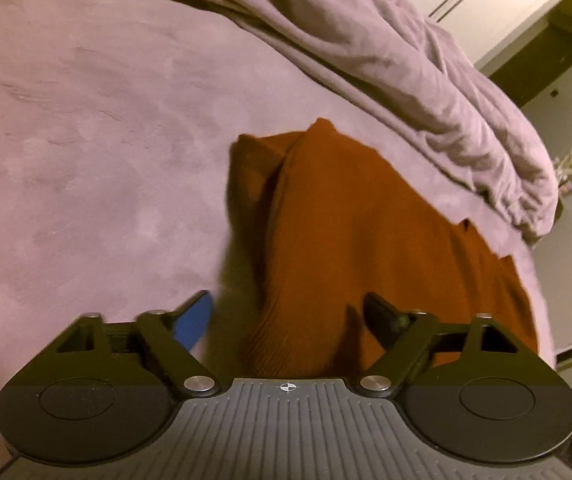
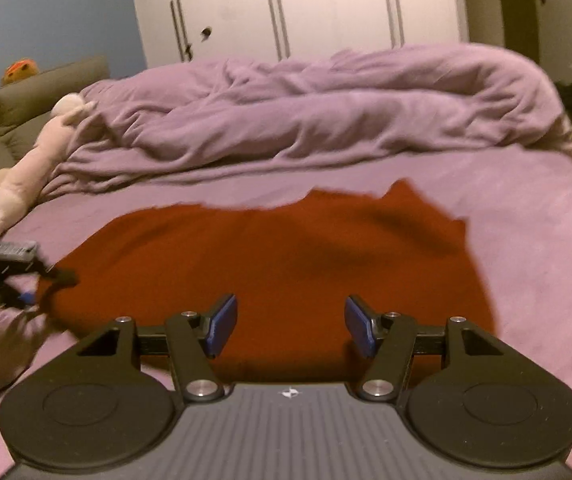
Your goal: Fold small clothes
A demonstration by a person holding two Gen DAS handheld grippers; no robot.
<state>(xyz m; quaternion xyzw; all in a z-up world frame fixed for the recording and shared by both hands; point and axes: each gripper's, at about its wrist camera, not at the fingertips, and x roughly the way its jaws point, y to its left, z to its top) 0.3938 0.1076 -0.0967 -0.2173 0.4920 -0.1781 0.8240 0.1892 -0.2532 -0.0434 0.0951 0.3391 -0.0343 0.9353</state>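
On the bed (image 2: 526, 216), with both sets of fingers apart, close your left gripper (image 1: 286, 316) on the sweater (image 2: 270, 248) edge before lifting.

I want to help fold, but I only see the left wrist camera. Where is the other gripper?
Observer: The right gripper is open, above the near edge of the rust-red garment.
Operator: Any toys on the bed?
Observer: Yes, a pale pink plush toy lies beside the bunched purple duvet.
Operator: Can you see my gripper?
Observer: Yes, the left gripper is at the garment's end nearest that toy.
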